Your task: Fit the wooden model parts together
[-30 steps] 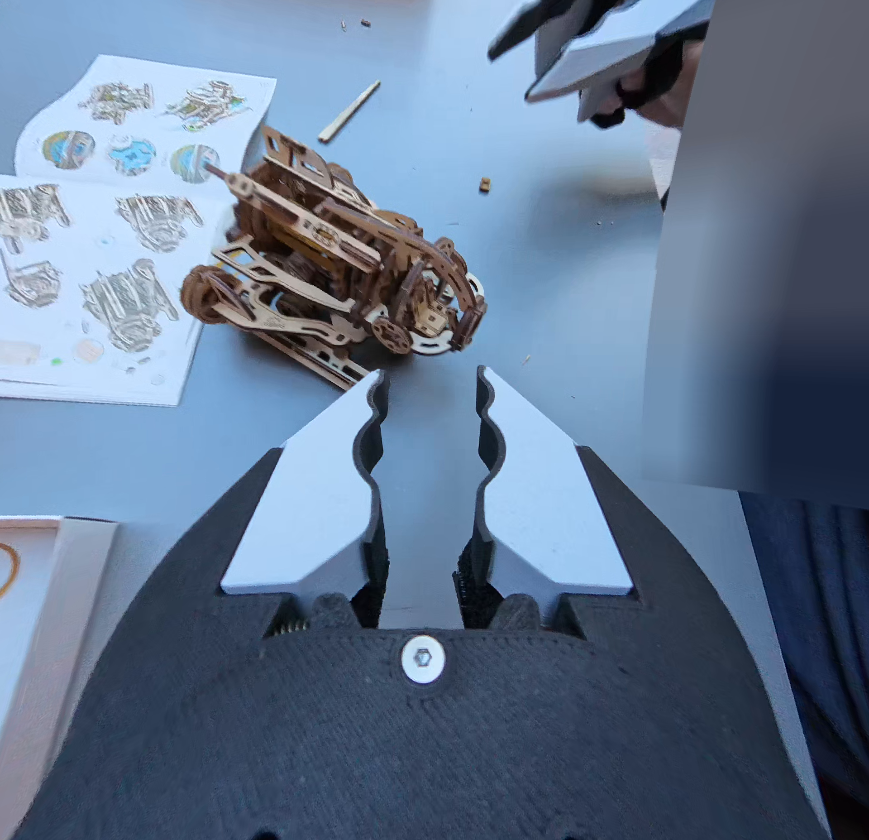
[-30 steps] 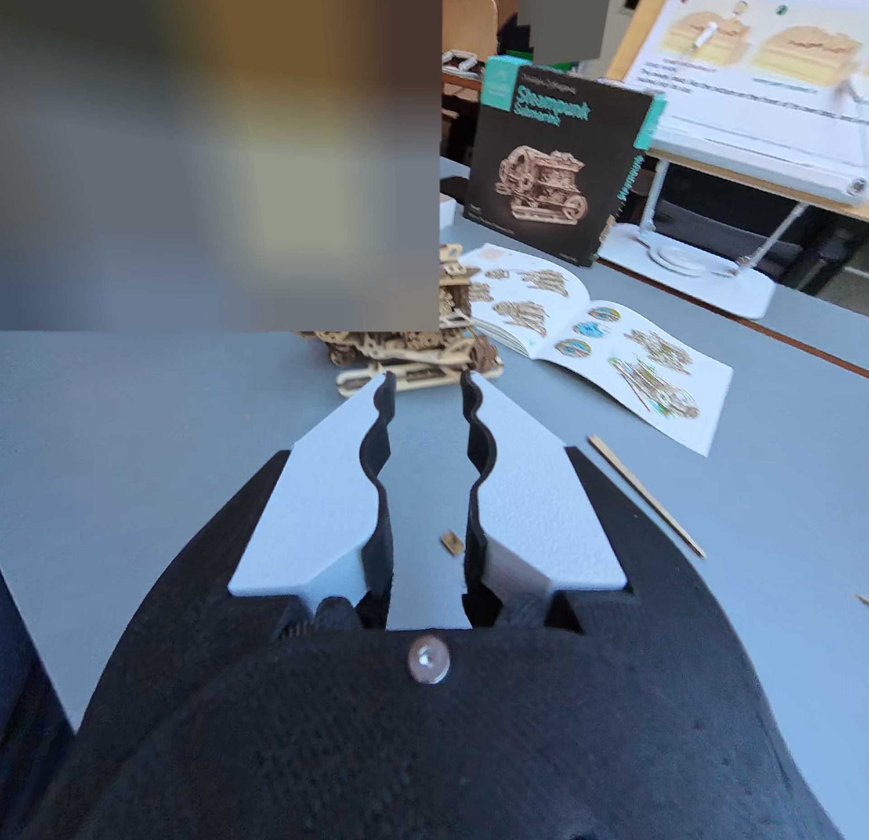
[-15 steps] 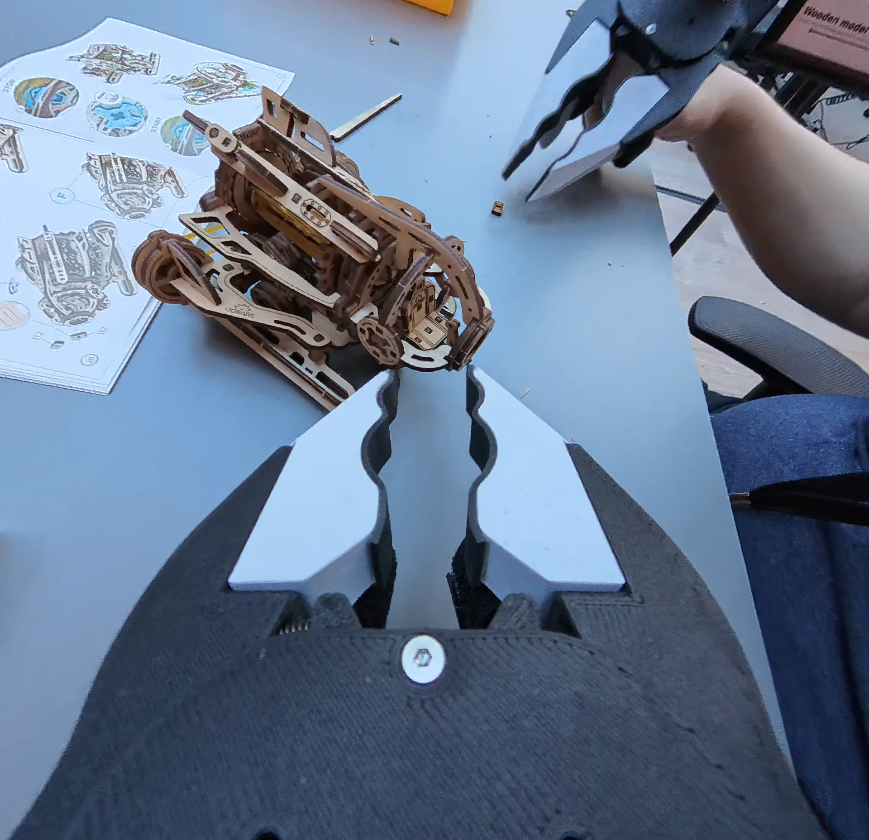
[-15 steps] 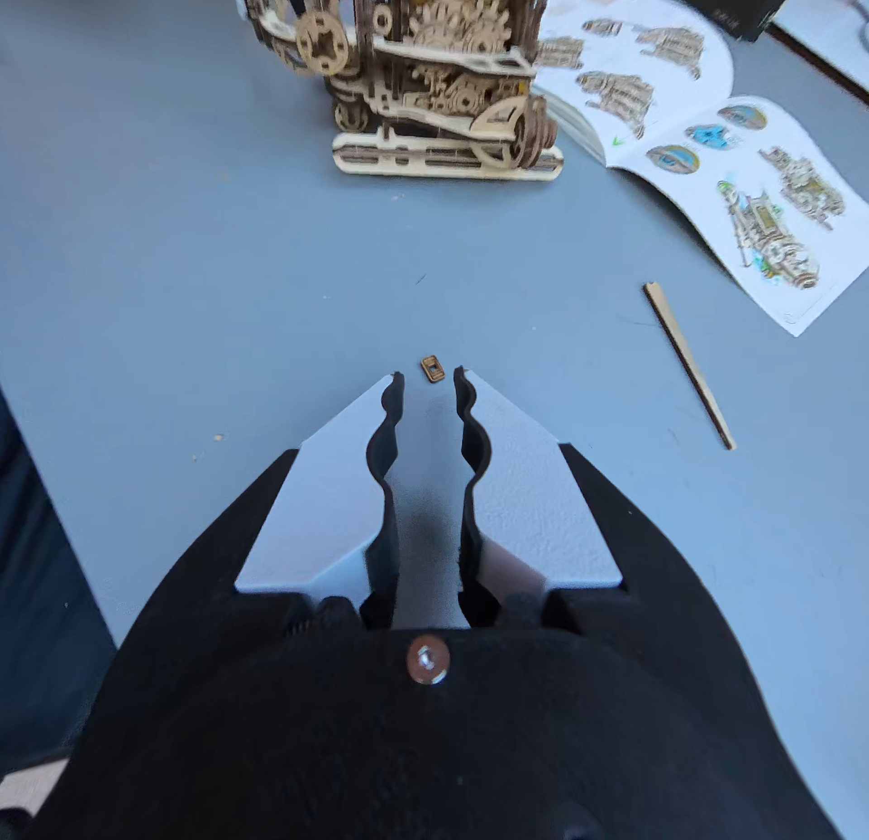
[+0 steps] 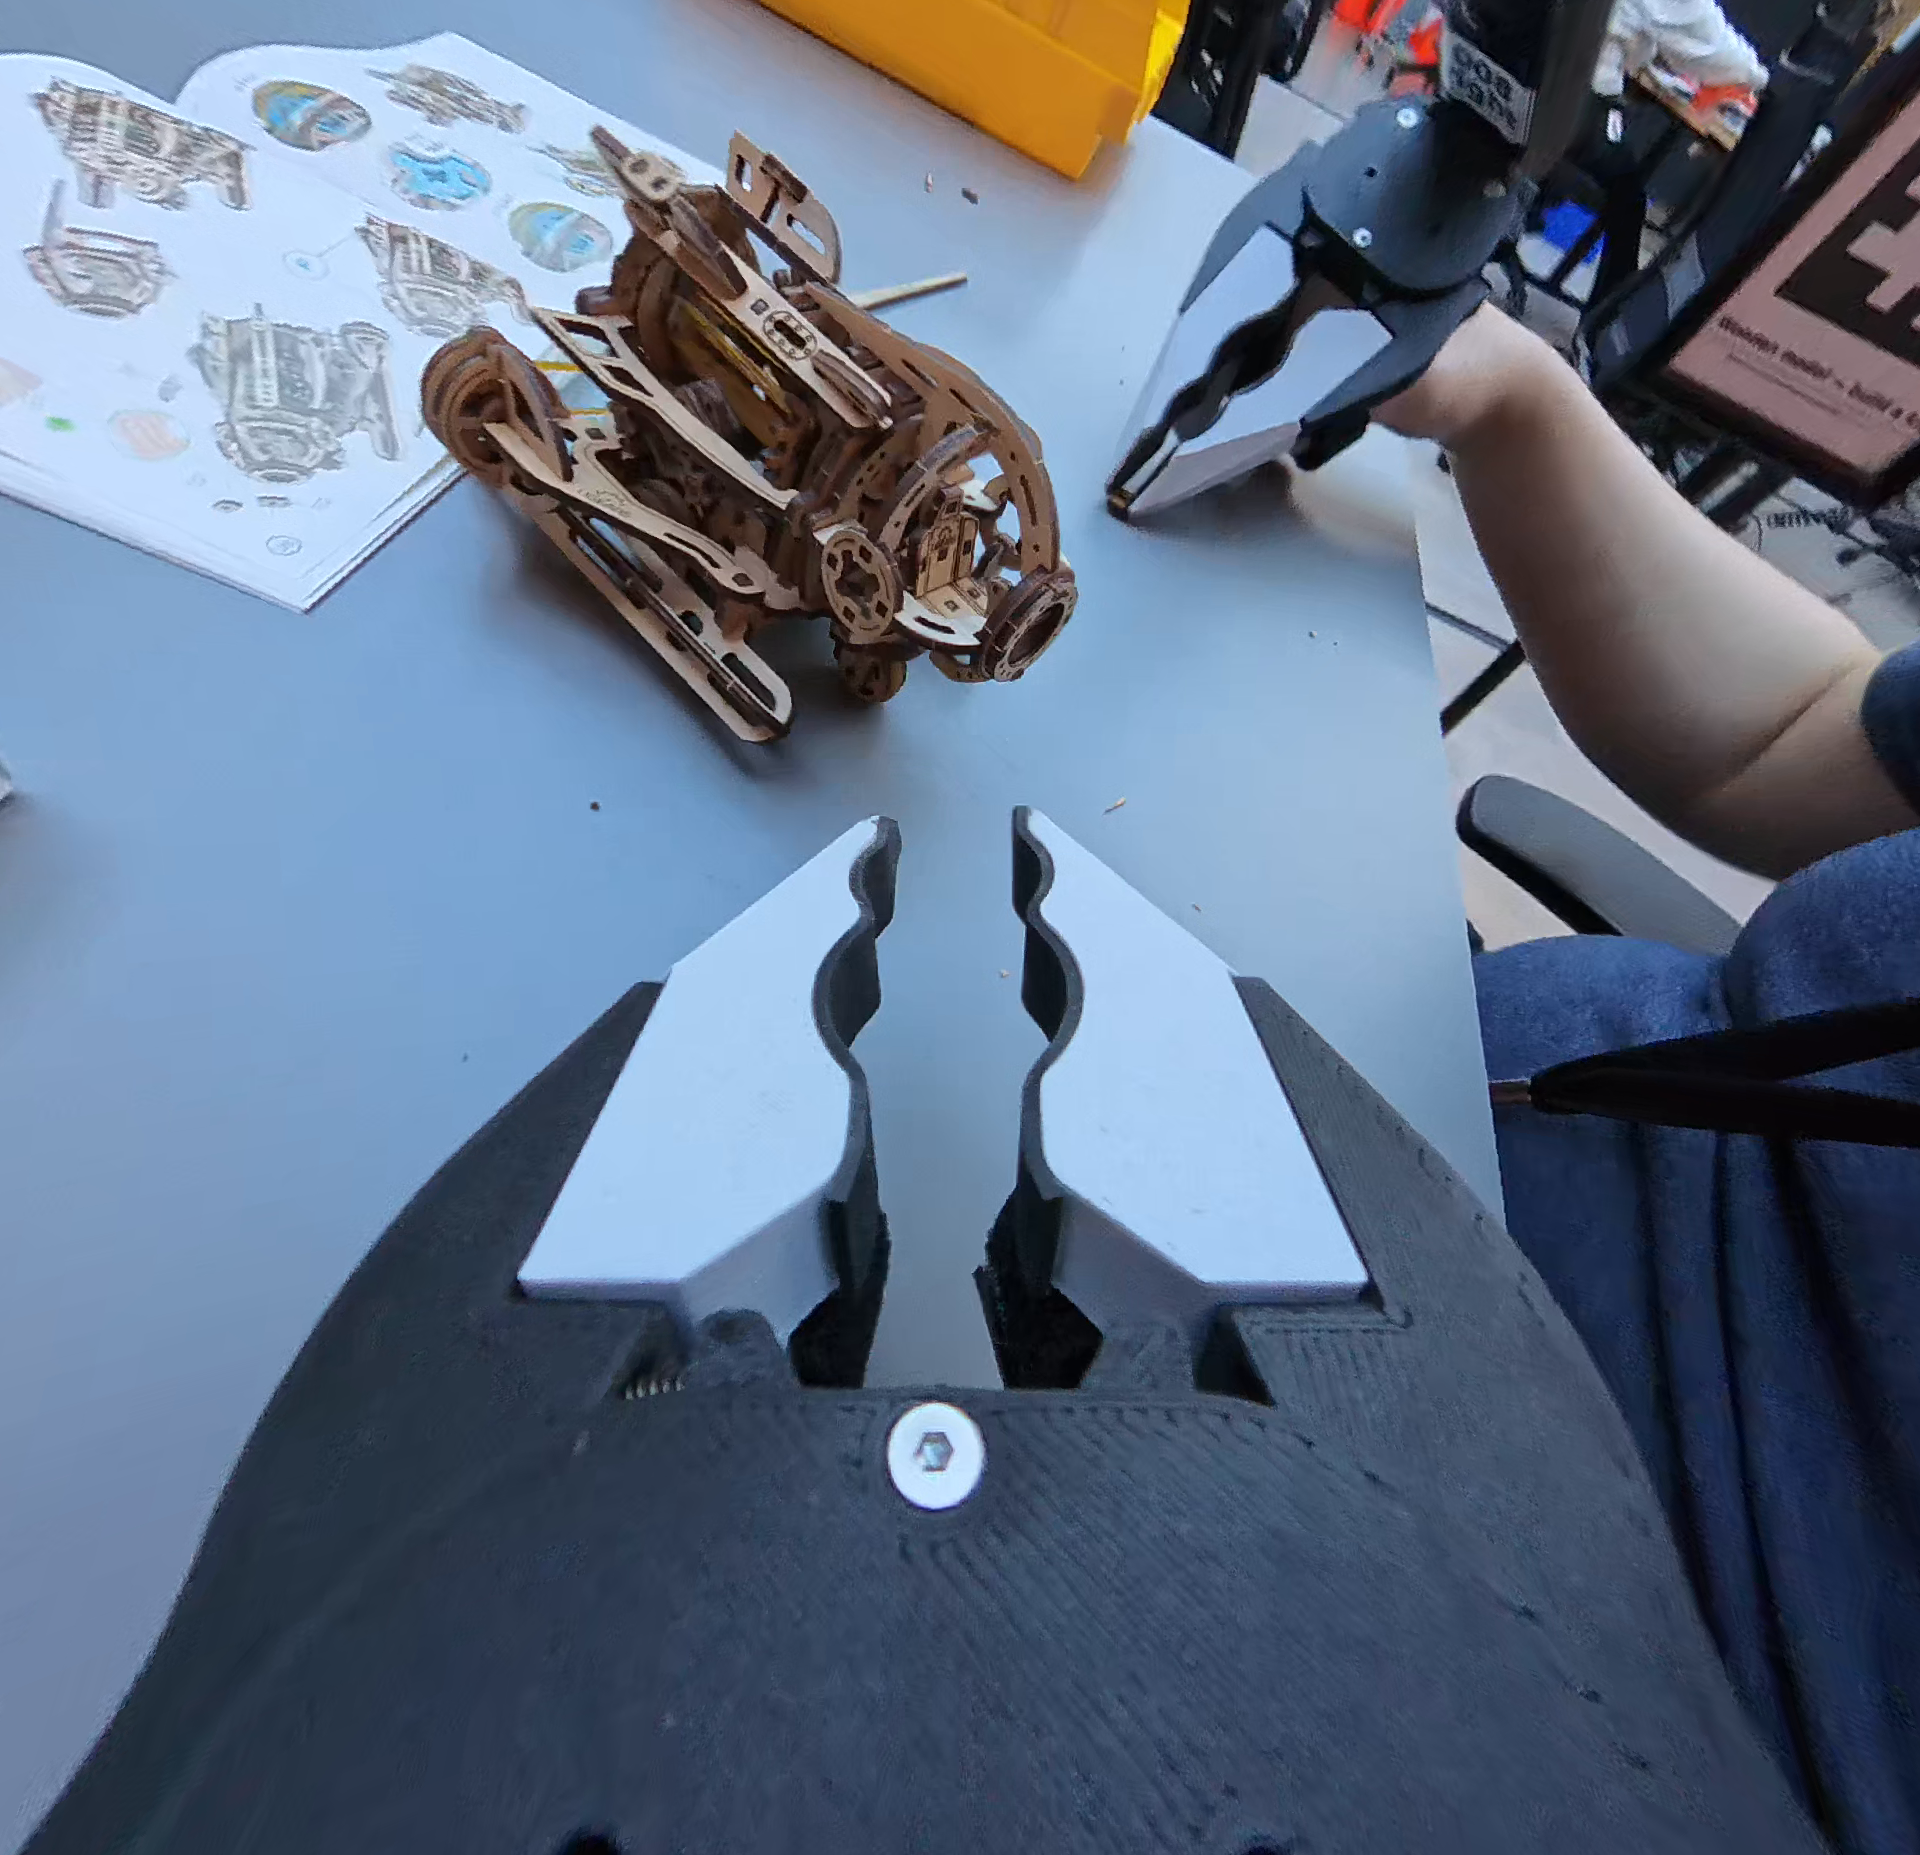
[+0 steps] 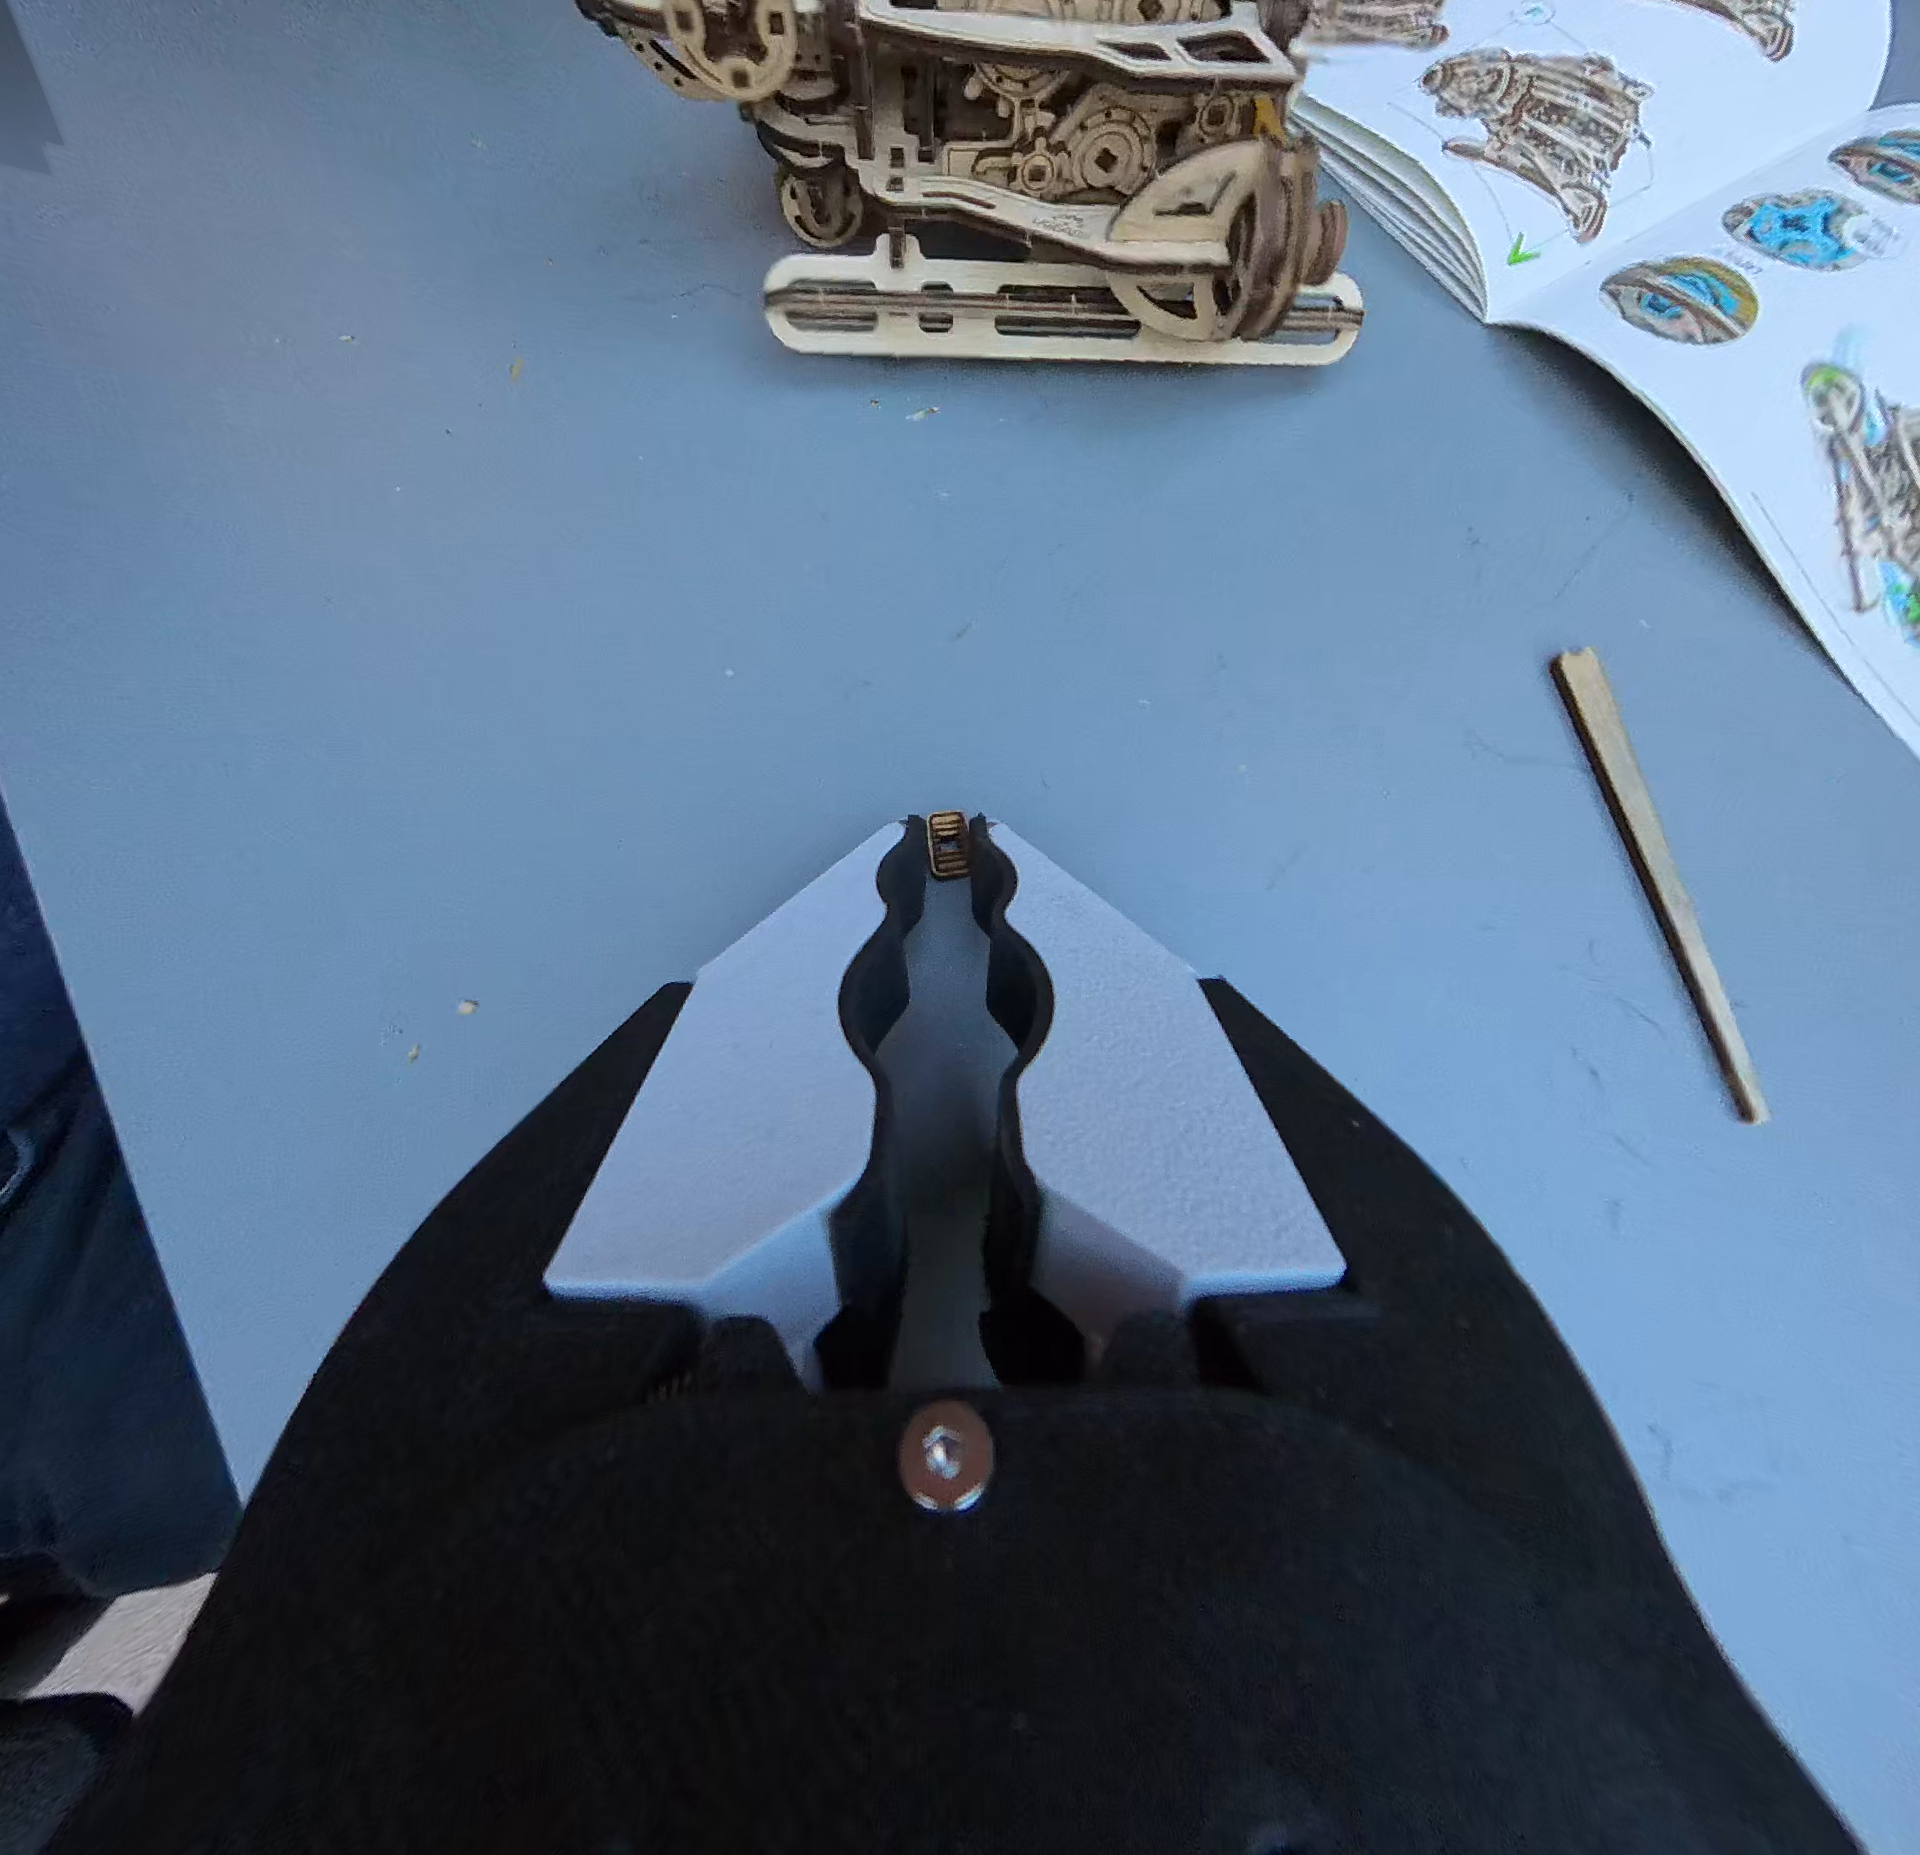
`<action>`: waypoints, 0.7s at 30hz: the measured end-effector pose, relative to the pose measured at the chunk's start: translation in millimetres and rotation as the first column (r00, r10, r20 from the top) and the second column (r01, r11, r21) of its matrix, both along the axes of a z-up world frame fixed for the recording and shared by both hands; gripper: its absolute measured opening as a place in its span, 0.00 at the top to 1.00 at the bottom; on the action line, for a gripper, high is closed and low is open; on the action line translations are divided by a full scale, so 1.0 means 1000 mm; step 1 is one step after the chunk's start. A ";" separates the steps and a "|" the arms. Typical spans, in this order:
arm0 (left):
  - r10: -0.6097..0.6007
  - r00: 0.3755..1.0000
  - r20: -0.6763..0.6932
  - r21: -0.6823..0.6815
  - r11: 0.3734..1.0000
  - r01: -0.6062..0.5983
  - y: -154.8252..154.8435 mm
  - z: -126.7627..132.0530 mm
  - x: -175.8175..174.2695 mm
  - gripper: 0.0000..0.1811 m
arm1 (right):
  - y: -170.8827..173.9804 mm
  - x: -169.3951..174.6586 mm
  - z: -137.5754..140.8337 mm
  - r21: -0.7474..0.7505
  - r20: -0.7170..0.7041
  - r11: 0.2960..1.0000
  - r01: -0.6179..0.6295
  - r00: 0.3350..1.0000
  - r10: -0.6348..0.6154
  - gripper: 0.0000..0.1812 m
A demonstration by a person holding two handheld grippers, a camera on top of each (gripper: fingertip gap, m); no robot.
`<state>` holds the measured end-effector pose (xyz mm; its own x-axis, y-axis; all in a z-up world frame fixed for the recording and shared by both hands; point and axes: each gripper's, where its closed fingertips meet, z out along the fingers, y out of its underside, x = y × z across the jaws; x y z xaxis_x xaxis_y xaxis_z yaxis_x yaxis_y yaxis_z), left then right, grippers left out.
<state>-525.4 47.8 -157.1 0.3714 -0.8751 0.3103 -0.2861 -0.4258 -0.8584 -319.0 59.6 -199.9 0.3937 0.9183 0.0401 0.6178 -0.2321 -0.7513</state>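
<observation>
At the desk [image 6: 416, 662] surface, right hand-held gripper [image 6: 948, 849] has just closed, fingertips now pinching the small wooden piece [image 6: 947, 845] it was lining up on. Left hand-held gripper [image 5: 956, 849] stays spread, empty, near the wooden model [image 5: 769, 475]. Pickup looks secured; fitting comes next.

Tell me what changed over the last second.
The right tongs came down to the table and closed on the small wooden piece that lay loose just ahead of their tips. The left tongs drew back from the wooden model, staying open and empty. Model, booklet and wooden stick stayed put.
</observation>
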 end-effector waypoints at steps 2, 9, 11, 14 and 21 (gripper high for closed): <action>0.035 0.999 0.027 -0.005 0.999 -0.035 -0.002 0.004 -0.006 0.88 | -0.002 -0.018 0.018 0.096 -0.029 0.995 0.001 1.000 0.001 0.96; 0.020 0.972 0.232 -0.161 0.987 0.018 -0.021 0.033 0.008 0.83 | -0.024 -0.117 0.107 0.472 -0.251 0.880 0.048 0.964 0.082 0.96; 0.009 0.955 0.298 -0.186 0.981 0.049 -0.023 0.042 0.014 0.85 | -0.027 -0.136 0.113 0.506 -0.265 0.861 0.056 0.960 0.093 0.97; -0.008 0.931 0.364 -0.235 0.967 0.100 -0.027 0.051 0.022 0.84 | -0.027 -0.154 0.111 0.538 -0.246 0.841 0.061 0.965 0.088 0.97; -0.036 0.908 0.417 -0.270 0.949 0.162 -0.031 0.059 0.023 0.99 | -0.029 -0.182 0.104 0.561 -0.189 0.828 0.008 0.975 0.119 0.96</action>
<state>-502.8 16.7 -98.1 0.0755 -0.7472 0.6603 0.0030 -0.6620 -0.7495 -500.8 30.1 -96.3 0.4000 0.7847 0.4735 0.4331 0.2935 -0.8522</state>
